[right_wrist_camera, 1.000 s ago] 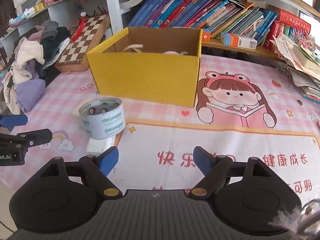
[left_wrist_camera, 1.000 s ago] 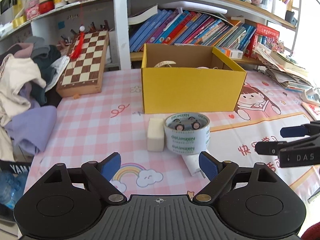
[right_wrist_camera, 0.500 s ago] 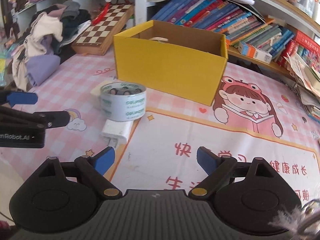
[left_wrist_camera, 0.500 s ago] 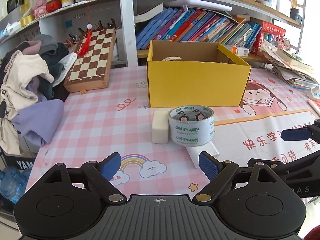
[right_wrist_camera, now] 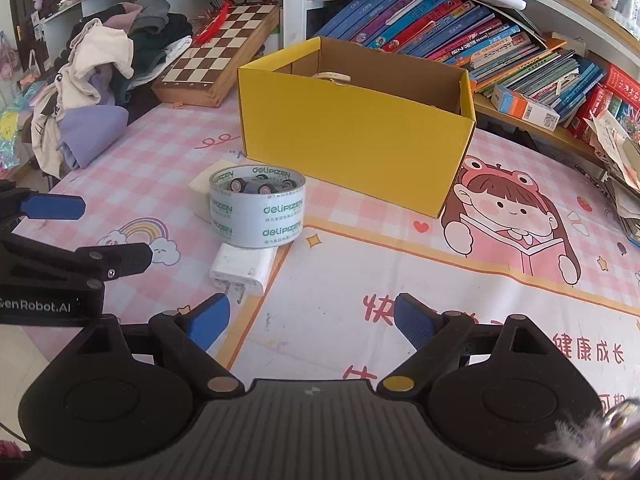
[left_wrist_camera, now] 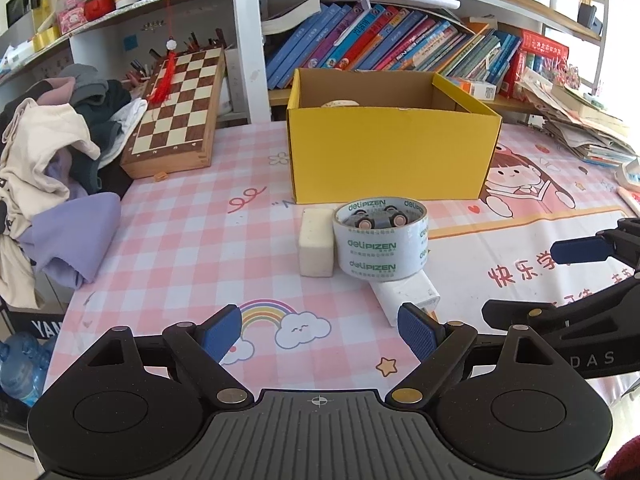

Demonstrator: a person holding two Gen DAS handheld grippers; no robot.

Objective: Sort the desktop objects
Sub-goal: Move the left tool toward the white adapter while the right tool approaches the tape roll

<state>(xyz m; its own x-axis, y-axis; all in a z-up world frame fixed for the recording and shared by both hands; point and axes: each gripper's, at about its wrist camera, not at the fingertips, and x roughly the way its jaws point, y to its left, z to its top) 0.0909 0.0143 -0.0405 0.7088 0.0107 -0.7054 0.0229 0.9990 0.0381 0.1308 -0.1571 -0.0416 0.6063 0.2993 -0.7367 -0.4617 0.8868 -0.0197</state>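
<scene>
A roll of clear tape [left_wrist_camera: 381, 240] stands on the pink tablecloth with a small grey toy car [left_wrist_camera: 374, 217] inside its ring. A cream eraser block [left_wrist_camera: 316, 242] touches its left side and a white charger plug [left_wrist_camera: 406, 296] lies at its near side. Behind them stands an open yellow box [left_wrist_camera: 390, 152]. The tape [right_wrist_camera: 257, 211], car [right_wrist_camera: 256, 186], eraser [right_wrist_camera: 202, 194], plug [right_wrist_camera: 244, 268] and box [right_wrist_camera: 352, 136] also show in the right wrist view. My left gripper [left_wrist_camera: 320, 330] is open and empty, short of the tape. My right gripper [right_wrist_camera: 310, 318] is open and empty, right of the plug.
A folded chessboard [left_wrist_camera: 176, 108] leans at the back left beside a pile of clothes [left_wrist_camera: 56, 168]. Bookshelves [left_wrist_camera: 384, 44] run behind the box. Stacked papers [left_wrist_camera: 580, 124] lie at the right edge. The table edge drops off on the left.
Both grippers have drawn back and risen a little from the tape. The right gripper has swung left, now nearer the plug. Nothing on the table has moved.
</scene>
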